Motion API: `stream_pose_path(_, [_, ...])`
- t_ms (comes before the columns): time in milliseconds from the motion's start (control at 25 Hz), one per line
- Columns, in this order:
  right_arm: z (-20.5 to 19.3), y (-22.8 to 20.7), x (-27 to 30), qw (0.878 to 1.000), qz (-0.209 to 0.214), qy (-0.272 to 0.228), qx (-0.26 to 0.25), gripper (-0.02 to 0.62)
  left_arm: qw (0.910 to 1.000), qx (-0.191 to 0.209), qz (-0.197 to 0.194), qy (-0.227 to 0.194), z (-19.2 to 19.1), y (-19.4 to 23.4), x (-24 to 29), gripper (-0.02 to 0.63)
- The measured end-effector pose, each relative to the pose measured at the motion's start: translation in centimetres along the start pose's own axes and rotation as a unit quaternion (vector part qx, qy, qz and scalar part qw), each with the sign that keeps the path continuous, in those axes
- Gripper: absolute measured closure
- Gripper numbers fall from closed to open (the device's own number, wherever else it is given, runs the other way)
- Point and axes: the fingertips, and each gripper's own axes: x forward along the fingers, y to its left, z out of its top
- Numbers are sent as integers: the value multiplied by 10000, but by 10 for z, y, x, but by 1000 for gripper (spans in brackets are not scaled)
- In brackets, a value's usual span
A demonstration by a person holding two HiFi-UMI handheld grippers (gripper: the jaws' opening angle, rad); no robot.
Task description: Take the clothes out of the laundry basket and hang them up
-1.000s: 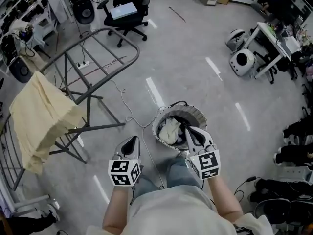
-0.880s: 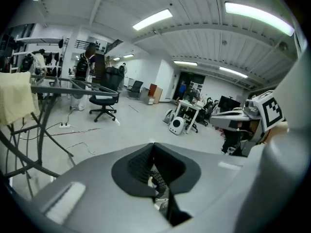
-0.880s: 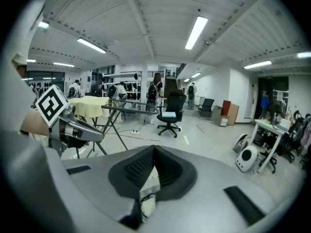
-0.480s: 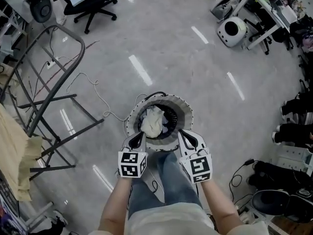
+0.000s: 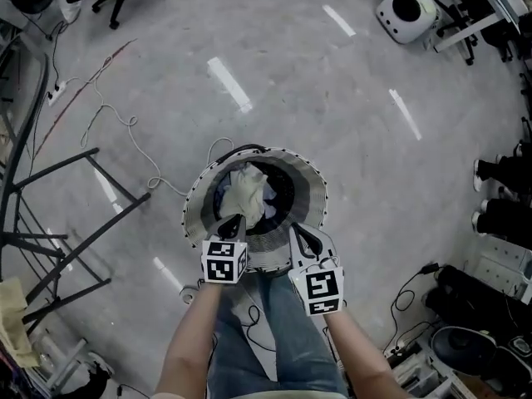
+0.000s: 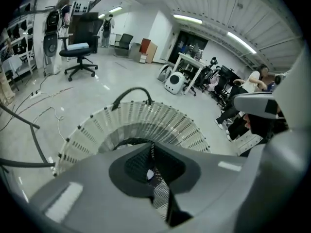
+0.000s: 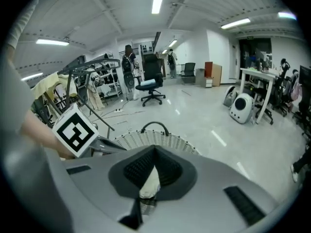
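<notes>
Grey left gripper (image 5: 232,220), right gripper (image 5: 298,233), black-and-white marker cubes (image 5: 224,261), blue jeans (image 5: 278,339).

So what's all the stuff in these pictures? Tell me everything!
laundry basket: one, white and grey with a black handle, on the floor
cream cloth: one, cream, on top in the basket
dark clothes: number unclear, dark blue, under the cream cloth
drying rack: one, grey, left of the basket
yellow cloth: one, pale yellow, on the rack
cable: one, white, on the floor
office chair: one, black, far off
round machines: two, white, by a desk
left gripper: one, grey, shut, over the basket's near rim
right gripper: one, grey, shut, beside it
legs: two, blue jeans, below the grippers
</notes>
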Motion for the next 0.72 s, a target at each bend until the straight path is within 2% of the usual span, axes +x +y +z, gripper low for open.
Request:
stream_pose_path(120, [-31, -4, 24, 9997, 108, 205, -90, 594, 9993, -250, 49, 283, -33, 12, 44, 589])
stream_pose_path(200, [-46, -9, 43, 9994, 134, 280, -173, 594, 9987, -301, 88, 411, -48, 21, 74, 539])
stream_pose_path(360, [-69, -14, 75, 9988, 265, 325, -251, 594, 9975, -302, 257, 579, -74, 39, 126, 481])
stream_pose_path(720, [-106, -18, 122, 9987, 427, 285, -57, 594, 9920, -541, 654, 938, -135, 84, 210, 359])
